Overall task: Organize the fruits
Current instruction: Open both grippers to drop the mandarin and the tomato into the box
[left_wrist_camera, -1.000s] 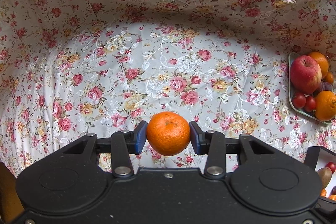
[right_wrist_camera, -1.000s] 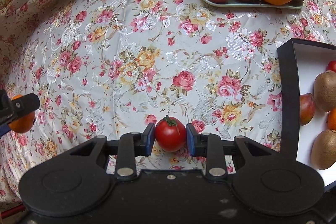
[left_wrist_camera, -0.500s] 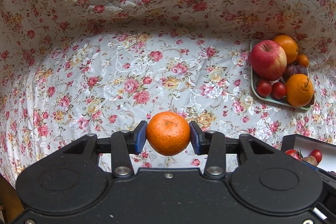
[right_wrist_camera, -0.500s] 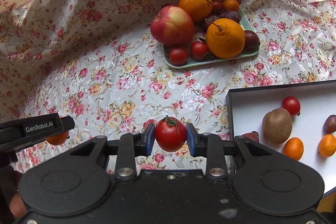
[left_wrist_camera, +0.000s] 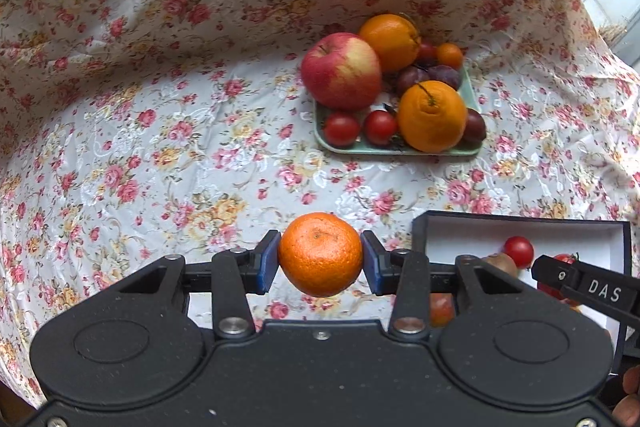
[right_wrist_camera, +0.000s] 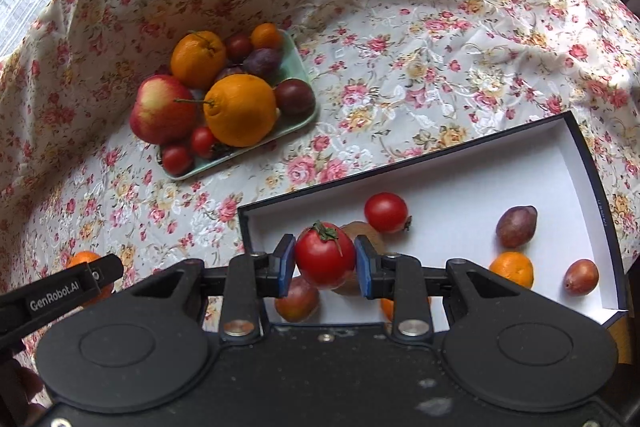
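The left gripper [left_wrist_camera: 320, 261] is squeezing a small, round, pebbly-skinned orange mandarin [left_wrist_camera: 320, 254] between its blue pads, carrying it clear above the rose-patterned floral tablecloth [left_wrist_camera: 160, 147], just beside the near corner of the shallow black-walled box with a white floor [left_wrist_camera: 520, 219]. The right gripper [right_wrist_camera: 325, 265] is gripping a glossy red cherry tomato with a green stalk [right_wrist_camera: 325, 255], and it is hanging over the left end of that box [right_wrist_camera: 592, 187]. Lying loose on the white floor are another red tomato [right_wrist_camera: 386, 212], a brown kiwi [right_wrist_camera: 360, 229] partly hidden behind the held tomato, two dusky purple plums [right_wrist_camera: 516, 226], and a small orange mandarin [right_wrist_camera: 512, 269]. Farther back, the pale green rectangular tray [right_wrist_camera: 300, 67] is sitting on the cloth, crowded with a red apple [right_wrist_camera: 162, 109], two big oranges [right_wrist_camera: 240, 109], tomatoes and dark plums.
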### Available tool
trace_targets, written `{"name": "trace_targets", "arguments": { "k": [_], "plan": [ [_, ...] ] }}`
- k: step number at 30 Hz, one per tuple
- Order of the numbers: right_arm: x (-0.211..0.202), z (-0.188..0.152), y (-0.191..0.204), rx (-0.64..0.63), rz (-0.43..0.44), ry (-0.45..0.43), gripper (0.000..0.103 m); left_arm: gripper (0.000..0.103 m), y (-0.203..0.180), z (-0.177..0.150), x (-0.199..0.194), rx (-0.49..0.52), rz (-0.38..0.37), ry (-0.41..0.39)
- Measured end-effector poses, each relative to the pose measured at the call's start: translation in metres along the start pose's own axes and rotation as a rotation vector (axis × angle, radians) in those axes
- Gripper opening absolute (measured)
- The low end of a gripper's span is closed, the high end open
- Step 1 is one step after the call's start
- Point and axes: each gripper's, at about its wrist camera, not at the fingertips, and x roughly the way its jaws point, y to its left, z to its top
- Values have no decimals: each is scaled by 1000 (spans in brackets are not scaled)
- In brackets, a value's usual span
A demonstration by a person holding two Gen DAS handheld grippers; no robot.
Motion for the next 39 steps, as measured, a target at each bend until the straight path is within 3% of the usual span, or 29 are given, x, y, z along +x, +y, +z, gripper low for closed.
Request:
{"name": "trace_targets", "arguments": {
  "k": [6, 19, 27, 30, 39],
  "plan": [
    [-6, 7, -63, 133, -23, 3, 32, 50, -58, -16, 4, 115, -65, 34],
    [-24, 6, -161, 295, -102, -45, 32, 50, -148, -48, 16, 265, -101, 73],
    [-28, -1, -190, 278, -129, -53, 33, 52, -185, -46, 26, 266, -100, 75],
    [-31, -3, -195, 261, -123, -59, 33, 60, -193, -50, 27, 289, -87, 65],
    [-36, -1, -198, 177, -94, -39, 33, 62, -193, -61, 31, 301, -56, 81]
  ]
}}
